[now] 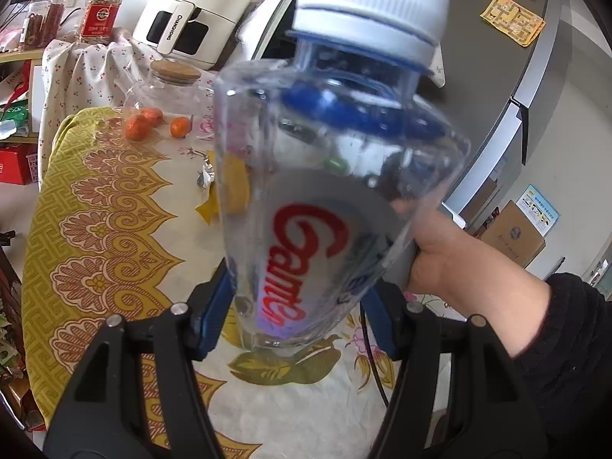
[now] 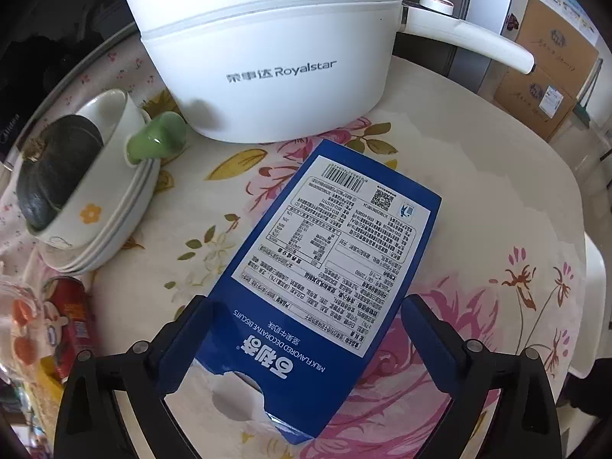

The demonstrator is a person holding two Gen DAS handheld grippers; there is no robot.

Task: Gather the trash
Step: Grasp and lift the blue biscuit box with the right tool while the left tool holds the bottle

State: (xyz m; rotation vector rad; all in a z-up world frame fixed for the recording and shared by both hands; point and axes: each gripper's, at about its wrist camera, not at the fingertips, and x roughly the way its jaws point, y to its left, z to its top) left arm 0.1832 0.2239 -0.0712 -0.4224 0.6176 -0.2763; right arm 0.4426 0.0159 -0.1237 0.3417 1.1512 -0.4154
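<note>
Trash collection at a cloth-covered bench (image 2: 478,122).
Blue biscuit box (image 2: 329,267) lies flat near the bench edge, between the right gripper's (image 2: 306,329) wide-apart jaws; left gripper (image 1: 298,306) jaws clamp a clear plastic bottle (image 1: 325,176).

Our left tongs (image 1: 294,321) clamp something at twelve o'clock; our right tongs (image 2: 306,340) gape wide, pads touching nothing, angled steeply down.

The air fryer (image 1: 179,23) reads "CHANGHONG", the white pot (image 2: 267,57) "Royalstar", the blue box (image 2: 325,267) "MILK FLAVORED DECORATIVE BISCUITS", and the clear bottle (image 1: 325,199) bears blurred red lettering.
</note>
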